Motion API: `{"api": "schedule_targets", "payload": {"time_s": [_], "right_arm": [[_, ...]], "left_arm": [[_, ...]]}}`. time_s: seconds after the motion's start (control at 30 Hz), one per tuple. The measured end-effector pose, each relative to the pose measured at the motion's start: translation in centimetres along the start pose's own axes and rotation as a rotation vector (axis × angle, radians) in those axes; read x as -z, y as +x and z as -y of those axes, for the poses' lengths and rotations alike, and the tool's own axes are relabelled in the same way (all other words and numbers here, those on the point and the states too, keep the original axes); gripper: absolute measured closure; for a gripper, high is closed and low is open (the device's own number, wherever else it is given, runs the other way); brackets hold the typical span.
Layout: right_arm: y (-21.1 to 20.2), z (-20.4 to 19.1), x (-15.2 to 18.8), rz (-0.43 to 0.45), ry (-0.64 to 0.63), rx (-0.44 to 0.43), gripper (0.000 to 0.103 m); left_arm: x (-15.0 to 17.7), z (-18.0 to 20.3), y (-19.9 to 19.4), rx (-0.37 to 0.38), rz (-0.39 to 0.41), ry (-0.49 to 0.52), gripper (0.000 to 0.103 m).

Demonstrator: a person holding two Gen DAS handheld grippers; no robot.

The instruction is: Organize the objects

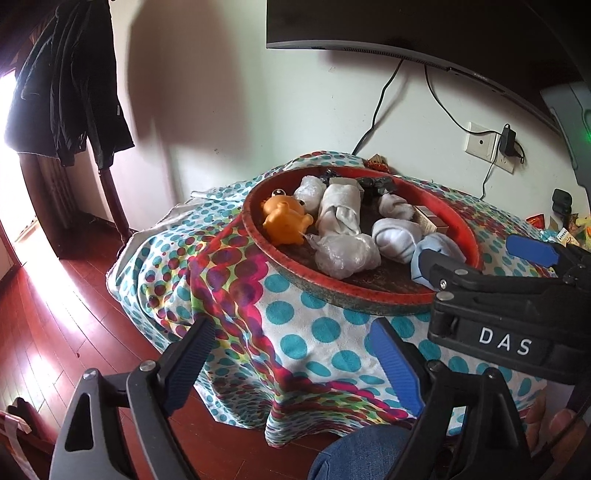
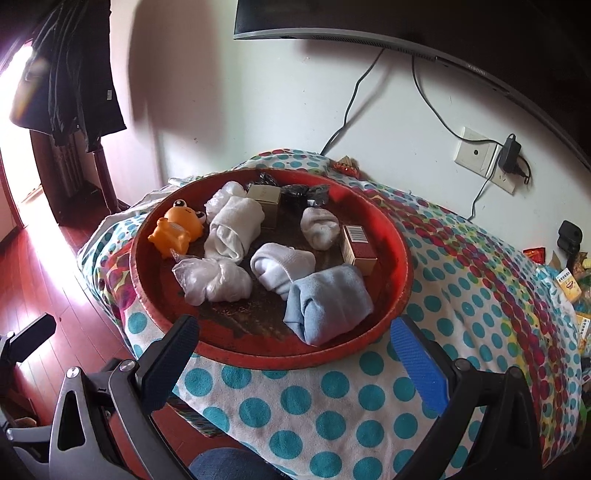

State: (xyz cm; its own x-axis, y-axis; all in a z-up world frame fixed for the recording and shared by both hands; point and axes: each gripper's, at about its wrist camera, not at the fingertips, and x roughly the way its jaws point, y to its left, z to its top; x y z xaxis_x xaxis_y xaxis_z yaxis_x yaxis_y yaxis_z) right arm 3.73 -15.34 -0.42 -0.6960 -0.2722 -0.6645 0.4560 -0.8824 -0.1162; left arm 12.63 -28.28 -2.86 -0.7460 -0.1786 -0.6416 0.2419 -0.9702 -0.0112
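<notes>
Both claws, the left claw [image 1: 291, 365] and the right claw [image 2: 295, 354], hang wide open and empty near the red tray [image 2: 402, 258] of rolled socks on the worktop, where a careless reach could drag its loose dotted cloth [image 2: 332, 413].

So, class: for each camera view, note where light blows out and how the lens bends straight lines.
Left wrist view: daylight at the doorway burns out to white and glares on the floor; the TV edge bows. Right wrist view: the same washout at the left, curved TV edge, dark corners; the red tray stays sharp.
</notes>
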Motion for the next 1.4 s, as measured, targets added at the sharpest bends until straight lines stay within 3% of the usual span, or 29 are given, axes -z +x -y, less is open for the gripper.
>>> {"api": "schedule_targets", "payload": {"time_s": [0.07, 0.13, 0.23, 0.3, 0.47, 0.57, 0.67, 0.83, 1.4], "right_arm": [[0.1, -0.1, 0.1, -0.003, -0.007, -0.005, 0.0], [0.2, -0.2, 0.2, -0.007, -0.01, -0.009, 0.0], [0.3, 0.1, 0.3, -0.012, -0.001, -0.017, 0.0], [0.4, 0.5, 0.3, -0.015, 0.008, -0.013, 0.0], [0.0, 1.3, 0.0, 0.002, 0.038, -0.011, 0.0], [-0.3, 1.6, -0.3, 0.01, 0.053, -0.012, 0.0], [-0.5, 1.7, -0.5, 0.016, 0.06, -0.015, 0.0], [-0.6, 1.6, -0.4, 0.012, 0.055, -0.018, 0.0], [-0.5, 1.6, -0.1, 0.008, 0.057, -0.029, 0.0]], "left_arm": [[0.1, 0.7, -0.4, -0.032, 0.04, 0.056, 0.015], [0.0, 0.9, -0.9, -0.018, 0.079, 0.068, 0.015], [-0.1, 0.8, -0.5, 0.064, 0.037, 0.017, 0.015], [0.0, 0.9, -0.2, 0.078, 0.016, 0.003, 0.015], [0.0, 0.9, -0.1, 0.07, -0.007, -0.036, 0.015], [0.3, 0.8, 0.2, 0.003, -0.023, -0.043, 0.015], [0.3, 0.4, 0.2, 0.035, -0.029, -0.077, 0.015], [0.5, 0.0, 0.0, 0.012, -0.028, -0.11, 0.015], [0.7, 0.2, 0.3, 0.011, -0.051, -0.105, 0.014]]}}
